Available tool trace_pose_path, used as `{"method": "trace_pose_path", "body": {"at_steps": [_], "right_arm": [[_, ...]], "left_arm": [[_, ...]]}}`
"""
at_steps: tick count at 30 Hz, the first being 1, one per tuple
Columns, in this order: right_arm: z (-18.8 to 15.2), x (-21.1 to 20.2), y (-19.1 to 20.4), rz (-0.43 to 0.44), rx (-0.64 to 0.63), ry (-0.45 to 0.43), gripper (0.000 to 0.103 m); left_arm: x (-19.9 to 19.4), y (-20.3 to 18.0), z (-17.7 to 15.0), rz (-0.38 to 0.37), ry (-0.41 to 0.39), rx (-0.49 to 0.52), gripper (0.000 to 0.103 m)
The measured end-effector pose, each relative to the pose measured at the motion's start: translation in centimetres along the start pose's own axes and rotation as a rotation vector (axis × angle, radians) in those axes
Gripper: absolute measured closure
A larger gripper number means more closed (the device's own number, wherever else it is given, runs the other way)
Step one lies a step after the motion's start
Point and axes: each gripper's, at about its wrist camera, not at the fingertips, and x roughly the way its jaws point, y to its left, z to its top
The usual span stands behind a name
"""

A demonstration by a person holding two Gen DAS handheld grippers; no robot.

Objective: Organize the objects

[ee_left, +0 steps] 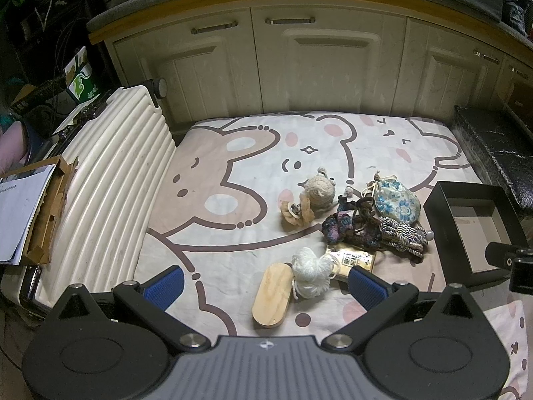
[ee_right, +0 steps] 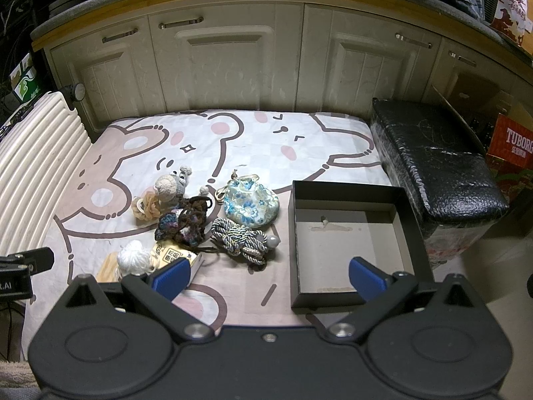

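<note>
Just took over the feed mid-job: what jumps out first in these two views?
A cluster of small things sits mid-mat on the bear-print cloth: a blue floral pouch, a twisted cord bundle, a white yarn ball. The open black box stands empty to their right.

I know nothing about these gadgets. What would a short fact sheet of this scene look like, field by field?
surface: cartoon bear sheet
container: black box, open, nothing inside
clutter: floral pouch, twisted cord bundle, crocheted snail, white yarn ball, wooden oval, all outside the box
left gripper: open, holding nothing, nearest the wooden oval
right gripper: open, holding nothing, one finger in front of the box
progress: nothing packed yet
</note>
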Motion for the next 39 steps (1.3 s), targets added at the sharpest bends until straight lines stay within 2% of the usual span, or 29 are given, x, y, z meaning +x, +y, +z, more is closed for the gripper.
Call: {"method": "trace_pose_path", "body": {"at_steps": [19, 27, 28, 39], "right_arm": [[0.0, 0.0, 0.0, -0.016, 0.016, 0.000, 0.000], [0.1, -1.2, 0.0, -0.036, 0.031, -0.056, 0.001], [0.4, -1.5, 0.0, -0.033, 0.030, -0.060, 0.001], [5.0, -2.2, 1.2, -0.034, 0.035, -0.129, 0.000]], "left_arm": [[0.0, 0.0, -0.2, -0.017, -0.005, 0.004, 0.000], [-1.7, 0.3, 0.1, -0.016, -0.085, 0.000, 0.000], [-1.9, 0.3, 0.3, -0.031, -0.095, 0.013, 0.000], [-3.2, 0.2, 4.6, -0.014, -0.177, 0.030, 0.000]]}}
